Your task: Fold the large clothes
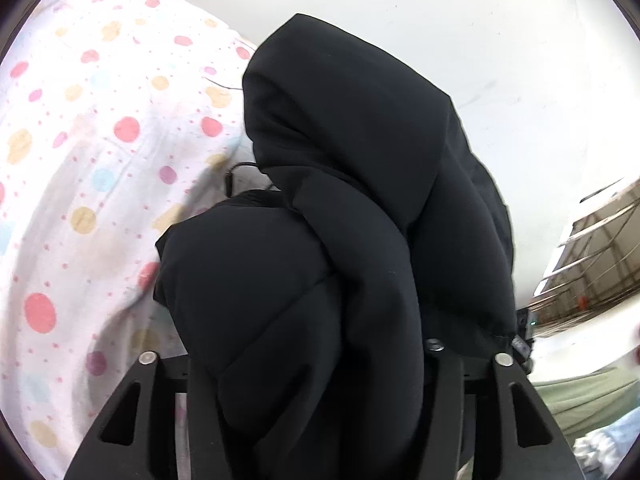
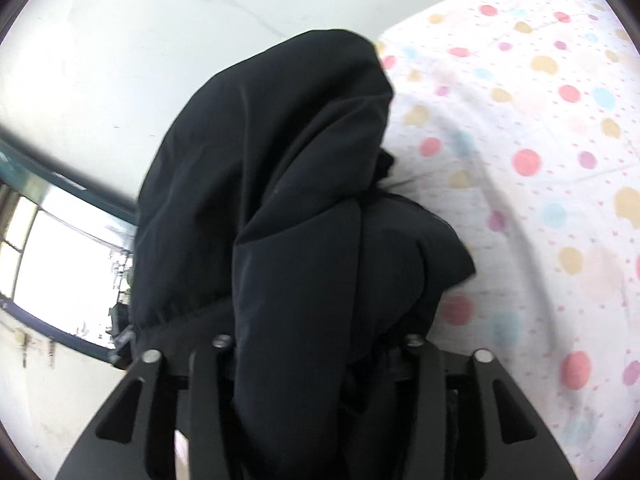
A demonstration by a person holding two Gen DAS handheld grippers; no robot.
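bedding: white cotton sheet with pink, tan and blue dots (image 1: pixel 80 160), spread under everything.
garment: big black puffy jacket of smooth cloth (image 1: pixel 340 208), bunched and piled over both tools above the sheet.
left gripper (image 1: pixel 324 364): fabric fills the gap; whether the pads pinch it, i cannot tell.
right gripper (image 2: pixel 316 356): same, buried in cloth, grip unclear.
handling: looks soft, bulky, slippery, probably light; best taken at a hem or seam edge, not the padded middle.
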